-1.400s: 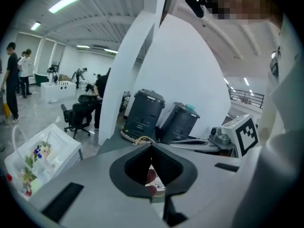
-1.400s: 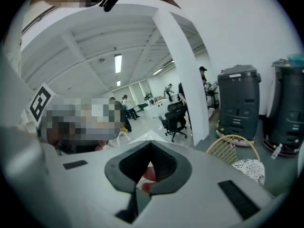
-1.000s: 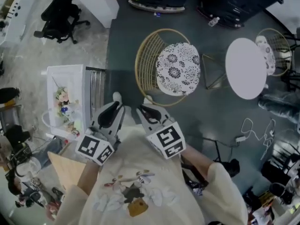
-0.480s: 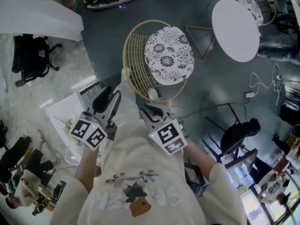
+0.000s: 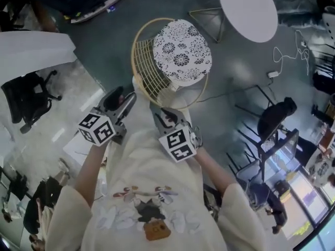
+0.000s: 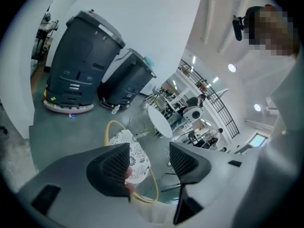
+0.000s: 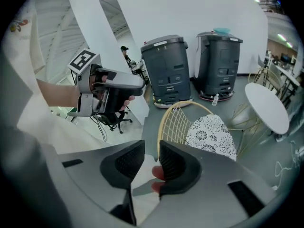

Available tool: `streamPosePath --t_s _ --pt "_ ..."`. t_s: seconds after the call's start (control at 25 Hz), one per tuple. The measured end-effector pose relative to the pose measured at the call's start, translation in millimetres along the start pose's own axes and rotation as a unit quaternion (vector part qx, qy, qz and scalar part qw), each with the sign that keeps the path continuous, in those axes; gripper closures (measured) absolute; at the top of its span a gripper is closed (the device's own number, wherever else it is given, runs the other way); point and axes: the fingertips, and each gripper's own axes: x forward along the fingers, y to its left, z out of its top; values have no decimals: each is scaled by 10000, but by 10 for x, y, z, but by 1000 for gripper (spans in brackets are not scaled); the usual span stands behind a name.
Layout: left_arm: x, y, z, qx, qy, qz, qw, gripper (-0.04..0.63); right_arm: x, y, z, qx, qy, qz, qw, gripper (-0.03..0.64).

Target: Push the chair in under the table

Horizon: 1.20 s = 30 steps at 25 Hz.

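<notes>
The chair [image 5: 178, 56] has a gold wire back and a black-and-white patterned cushion, and it stands apart from the round white table [image 5: 248, 9]. Its back rim faces me. My left gripper [image 5: 124, 95] is just left of that rim, its jaws opening wide with nothing between them. The left gripper view [image 6: 149, 151] shows the chair's cushion [image 6: 118, 137] and the table [image 6: 159, 120] beyond the jaws. My right gripper [image 5: 163, 114] sits below the rim, jaws opening with a narrow empty gap [image 7: 151, 153]. The right gripper view shows the chair [image 7: 209, 132] ahead.
Two large dark grey machines [image 7: 166, 70] [image 7: 218, 61] stand against the far wall. A second wire chair [image 7: 263, 75] is behind the table. A black office chair [image 5: 29, 101] is at left, a dark chair [image 5: 275, 122] at right, and a white cable [image 5: 285, 61] lies on the floor.
Both grippers have moved forward and down toward the chair's back, and both sets of jaws have opened. The chair now sits closer to the grippers in the head view.
</notes>
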Motion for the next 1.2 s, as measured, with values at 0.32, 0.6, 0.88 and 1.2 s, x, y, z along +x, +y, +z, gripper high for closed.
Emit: streamPosePath --t_s 0.32,0.6,0.88,1.2 --pt "592 732 -448 -552 1001 639 9914 350 720 -172 -258 -516 280 -372 9976 495" --pt "952 1112 -903 -581 1874 1259 9724 354 1289 -280 -602 -596 804 -836 9915 497" --pt "1094 1074 -1082 -571 1978 1275 9702 483 1372 -341 -744 -791 945 -1150 9857 500" --pt "1112 1104 -1110 -639 2185 1252 9657 495 1376 -368 -793 -876 1063 -1345 9813 558"
